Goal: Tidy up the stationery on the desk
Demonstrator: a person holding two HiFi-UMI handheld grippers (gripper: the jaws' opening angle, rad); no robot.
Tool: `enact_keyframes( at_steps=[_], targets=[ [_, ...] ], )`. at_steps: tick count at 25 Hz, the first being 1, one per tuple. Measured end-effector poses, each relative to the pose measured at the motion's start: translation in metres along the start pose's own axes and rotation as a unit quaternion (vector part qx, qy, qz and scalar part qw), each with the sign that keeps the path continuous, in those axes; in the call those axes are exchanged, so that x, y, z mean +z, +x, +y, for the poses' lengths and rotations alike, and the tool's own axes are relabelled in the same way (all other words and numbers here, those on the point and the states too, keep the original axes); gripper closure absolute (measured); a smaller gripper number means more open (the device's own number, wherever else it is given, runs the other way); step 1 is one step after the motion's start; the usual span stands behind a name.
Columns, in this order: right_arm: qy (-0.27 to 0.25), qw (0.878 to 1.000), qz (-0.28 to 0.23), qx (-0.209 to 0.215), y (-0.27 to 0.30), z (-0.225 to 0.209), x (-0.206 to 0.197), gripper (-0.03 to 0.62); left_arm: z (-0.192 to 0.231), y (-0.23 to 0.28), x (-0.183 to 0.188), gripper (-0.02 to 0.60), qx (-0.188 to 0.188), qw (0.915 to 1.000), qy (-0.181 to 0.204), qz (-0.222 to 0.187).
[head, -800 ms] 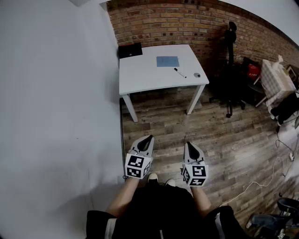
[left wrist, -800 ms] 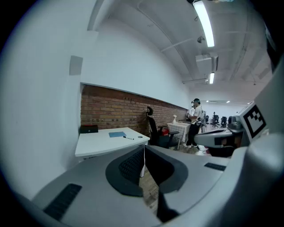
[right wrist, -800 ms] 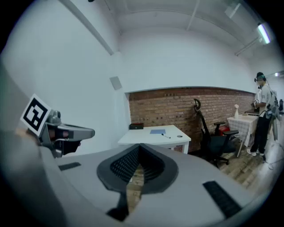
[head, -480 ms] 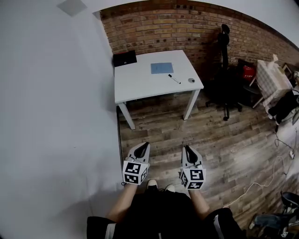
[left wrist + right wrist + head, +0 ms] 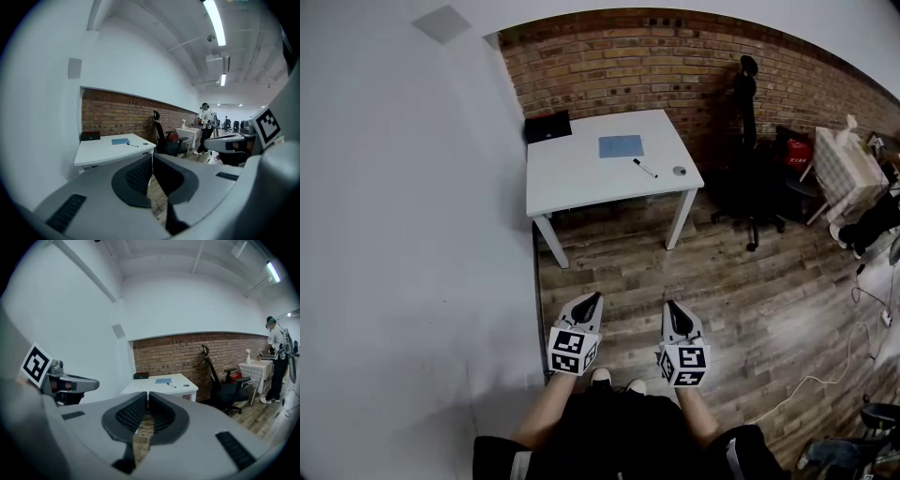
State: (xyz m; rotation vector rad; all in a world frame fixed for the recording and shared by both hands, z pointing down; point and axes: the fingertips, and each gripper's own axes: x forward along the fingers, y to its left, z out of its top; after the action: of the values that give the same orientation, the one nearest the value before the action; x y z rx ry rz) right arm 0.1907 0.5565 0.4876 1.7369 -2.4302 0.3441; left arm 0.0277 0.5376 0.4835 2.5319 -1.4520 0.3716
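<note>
Your stationery lay on the white desk (image 5: pixel 581 178) in the upper middle of the head view, 4 things in all. A flat blue sheet (image 5: pixel 621 146) sat centrally, a black pen (image 5: pixel 645 169) slanted just right of it, a small grey round piece (image 5: pixel 679 172) lay further right, and a black box (image 5: pixel 547 127) occupied the upper-left corner.

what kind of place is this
Most likely an open-plan office or lab workspace. A white desk stands against a brick wall, a black office chair is beside it, and strip lights run along the ceiling.
</note>
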Motion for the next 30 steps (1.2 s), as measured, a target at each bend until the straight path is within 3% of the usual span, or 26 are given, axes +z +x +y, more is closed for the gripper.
enact_keyframes(
  at_steps=[14,30],
  targets=[
    [0.01,0.999,0.02,0.038,-0.016,-0.025,-0.012,0.569,-0.04,0.021,0.002,0.565,0.011,0.9999,-0.003,0.006],
    [0.007,0.998,0.038,0.046,0.041,-0.046,-0.01,0.569,-0.019,0.091,0.019,0.566,-0.001,1.0,-0.009,0.002]
  ],
)
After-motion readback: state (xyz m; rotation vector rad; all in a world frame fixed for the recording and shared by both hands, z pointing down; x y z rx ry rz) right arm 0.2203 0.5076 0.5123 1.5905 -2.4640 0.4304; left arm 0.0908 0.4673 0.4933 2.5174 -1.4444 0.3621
